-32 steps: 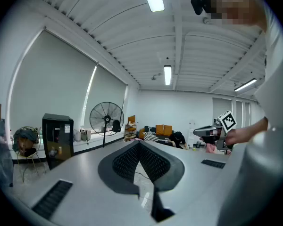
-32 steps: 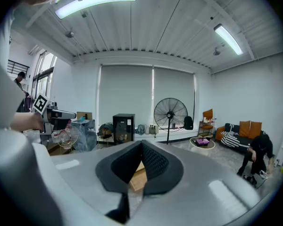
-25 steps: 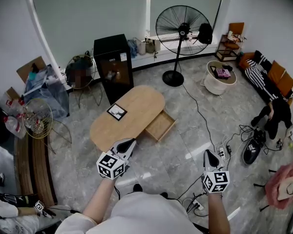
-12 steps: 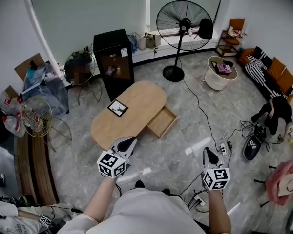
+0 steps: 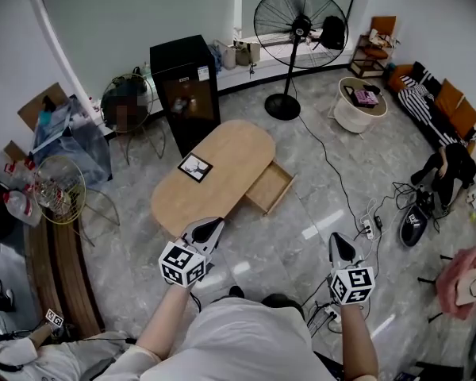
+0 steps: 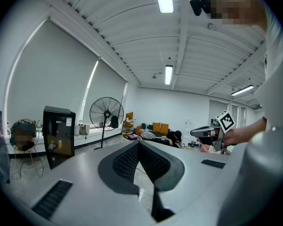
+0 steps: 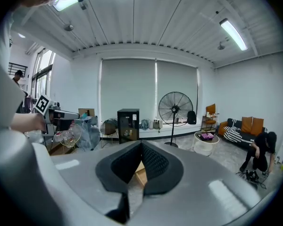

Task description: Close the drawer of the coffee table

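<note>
The oval wooden coffee table (image 5: 222, 165) stands on the grey floor ahead of me, a small framed card on its top. Its drawer (image 5: 270, 187) is pulled out on the right side and looks empty. My left gripper (image 5: 213, 225) is shut and empty, its tip just short of the table's near end. My right gripper (image 5: 339, 241) is shut and empty too, over bare floor to the right of the drawer and nearer to me. In the left gripper view the jaws (image 6: 139, 145) meet at the tip. Below the closed jaws (image 7: 141, 145) of the right gripper view, a strip of the drawer (image 7: 140, 174) shows.
A black cabinet (image 5: 182, 82) and a standing fan (image 5: 299, 22) are beyond the table. A round white side table (image 5: 358, 113) is at the right, with cables and a power strip (image 5: 370, 227) on the floor. A wire chair (image 5: 59, 189) stands at the left.
Both grippers have moved a little forward toward the table and stayed shut. The drawer is as far out as before.
</note>
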{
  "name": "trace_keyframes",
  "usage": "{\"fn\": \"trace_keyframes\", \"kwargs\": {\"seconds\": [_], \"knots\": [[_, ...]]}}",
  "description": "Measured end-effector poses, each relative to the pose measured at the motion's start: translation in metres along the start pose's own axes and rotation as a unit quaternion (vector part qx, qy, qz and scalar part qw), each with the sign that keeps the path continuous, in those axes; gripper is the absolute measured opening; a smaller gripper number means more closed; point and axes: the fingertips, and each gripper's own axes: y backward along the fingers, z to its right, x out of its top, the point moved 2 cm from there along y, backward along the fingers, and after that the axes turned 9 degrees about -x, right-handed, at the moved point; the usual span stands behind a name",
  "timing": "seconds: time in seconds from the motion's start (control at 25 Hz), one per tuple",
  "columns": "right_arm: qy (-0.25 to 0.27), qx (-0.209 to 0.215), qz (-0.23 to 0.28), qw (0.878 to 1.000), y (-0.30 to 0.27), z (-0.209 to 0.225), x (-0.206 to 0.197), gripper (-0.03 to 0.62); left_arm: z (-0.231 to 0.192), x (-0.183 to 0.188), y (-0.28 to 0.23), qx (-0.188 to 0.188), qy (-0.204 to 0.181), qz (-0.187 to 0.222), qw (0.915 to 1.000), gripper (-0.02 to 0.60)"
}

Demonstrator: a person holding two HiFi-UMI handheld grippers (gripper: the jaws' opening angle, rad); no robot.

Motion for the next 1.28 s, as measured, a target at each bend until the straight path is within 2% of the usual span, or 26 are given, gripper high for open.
{"fn": "trace_keyframes", "kwargs": {"seconds": [0.24,0.48,0.8,1.04,1.28], "knots": [[0.002,-0.003,-0.007,1.0,-0.001,-0.019,-0.003,0.011,-0.018,-0.003,0.009,-0.006,0.003,-0.005,1.0,0.006],[-0.003,-0.01,-0.016,1.0,-0.011,-0.018,-0.003,0.011,-0.029,-0.004,0.006,-0.009,0.011,-0.004,0.9999,0.006],[-0.005,0.009,-0.021,1.0,-0.05,-0.017,-0.004,0.011,-0.049,-0.008,-0.011,0.003,0.016,-0.016,0.9997,0.006],[-0.004,0.028,-0.023,0.999,-0.096,-0.007,0.005,0.011,-0.074,-0.001,-0.041,0.013,0.018,-0.023,0.9995,0.006],[-0.009,0.041,-0.03,0.999,-0.143,0.025,0.007,0.011,-0.091,0.007,-0.092,0.017,0.021,-0.033,0.9991,0.006]]}}
